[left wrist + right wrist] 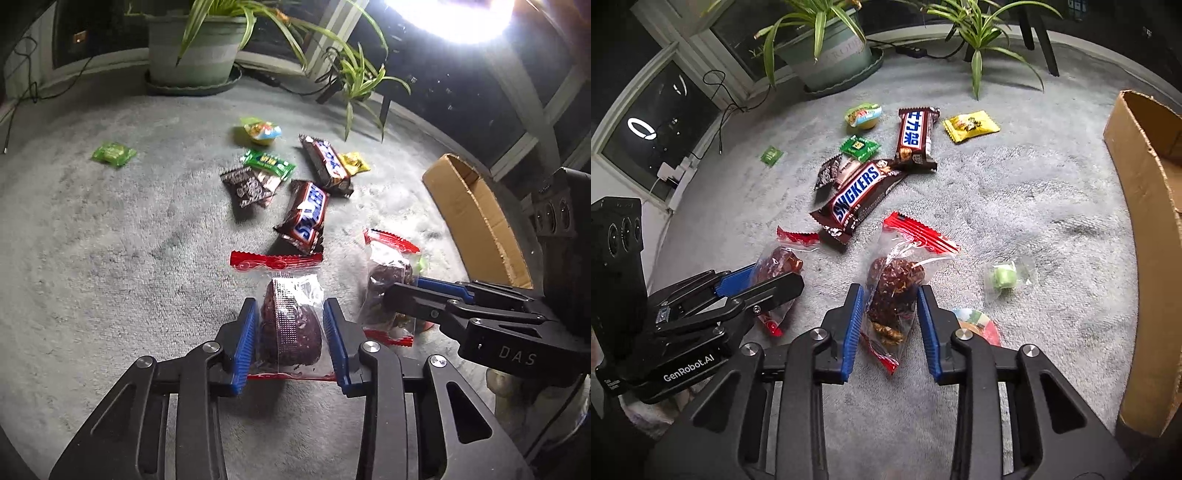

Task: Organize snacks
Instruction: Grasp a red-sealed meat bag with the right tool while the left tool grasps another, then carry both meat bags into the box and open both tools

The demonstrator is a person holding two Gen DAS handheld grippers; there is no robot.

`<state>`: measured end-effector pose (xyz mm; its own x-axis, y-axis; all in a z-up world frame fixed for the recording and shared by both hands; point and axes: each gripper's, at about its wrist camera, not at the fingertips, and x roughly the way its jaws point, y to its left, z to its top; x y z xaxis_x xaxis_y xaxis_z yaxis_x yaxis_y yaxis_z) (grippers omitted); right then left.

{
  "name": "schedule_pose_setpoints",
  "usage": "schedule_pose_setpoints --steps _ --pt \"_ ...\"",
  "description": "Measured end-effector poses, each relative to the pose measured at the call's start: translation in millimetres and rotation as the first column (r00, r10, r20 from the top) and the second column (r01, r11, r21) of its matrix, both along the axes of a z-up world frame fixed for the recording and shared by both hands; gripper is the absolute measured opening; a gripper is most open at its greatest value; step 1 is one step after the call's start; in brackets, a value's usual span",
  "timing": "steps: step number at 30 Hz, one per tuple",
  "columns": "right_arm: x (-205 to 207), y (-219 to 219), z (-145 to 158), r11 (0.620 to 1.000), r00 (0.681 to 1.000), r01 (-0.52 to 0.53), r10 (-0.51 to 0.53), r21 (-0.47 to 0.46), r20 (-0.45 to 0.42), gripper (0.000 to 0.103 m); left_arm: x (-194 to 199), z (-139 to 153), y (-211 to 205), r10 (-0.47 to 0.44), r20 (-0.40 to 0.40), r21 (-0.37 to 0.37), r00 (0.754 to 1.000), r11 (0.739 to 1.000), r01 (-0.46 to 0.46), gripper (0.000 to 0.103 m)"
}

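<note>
Across the grey carpeted floor (1015,192) wrapped snacks are lying scattered, and an open brown cardboard box (1145,206) is waiting at three o'clock in the right wrist view, presumably the place for sorting them into. Two brown Snickers bars in glossy wrappers (860,192) are sitting near twelve o'clock of both tools, with small green, yellow and dark sweets (971,125) lying beyond them.

Nearer, two clear plastic packets with red crimped ends are being taken at once. The left gripper (290,336) is closing its blue-padded jaws around one dark date-like sweet packet (291,321), pads lying against the wrapper on both sides; whether they are squeezing firmly I cannot tell. The right gripper (890,325) is straddling the second dark nutty packet (894,291), its jaws narrowly apart with the wrapper touching the left pad and a slight gap showing by the right one.

The step in hand seems to be the grasp itself. Next, each packet probably needs a secure pinch, then lifting clear and carrying toward the box at three o'clock without crushing the soft contents.
</note>
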<state>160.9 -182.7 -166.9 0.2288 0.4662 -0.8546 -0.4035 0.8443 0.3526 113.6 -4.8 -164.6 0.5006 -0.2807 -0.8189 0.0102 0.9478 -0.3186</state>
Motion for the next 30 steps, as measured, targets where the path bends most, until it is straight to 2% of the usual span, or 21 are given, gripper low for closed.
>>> schedule_pose_setpoints --steps 14,18,20,24,30 --pt "-7 -40 40 0.998 0.995 0.034 -0.038 0.052 0.088 0.025 -1 30 -27 -0.038 0.073 -0.035 0.997 0.999 0.041 0.034" --pt "-3 -50 36 0.996 0.994 0.056 -0.061 0.063 0.085 0.024 8 32 -44 -0.065 0.081 -0.023 0.995 0.998 0.067 0.034" --pt "-2 -59 37 0.995 0.993 0.071 -0.077 0.065 0.087 0.024 10 34 -45 -0.054 0.081 -0.048 0.995 0.997 0.058 0.034" --pt "0 -83 52 0.992 0.984 0.106 -0.115 0.068 0.135 0.024 15 44 -56 -0.078 0.105 -0.022 0.991 0.996 0.081 0.034" --pt "12 -127 71 0.984 0.967 0.168 -0.176 0.058 0.184 0.024 32 58 -84 -0.118 0.139 -0.027 0.983 0.992 0.123 0.034"
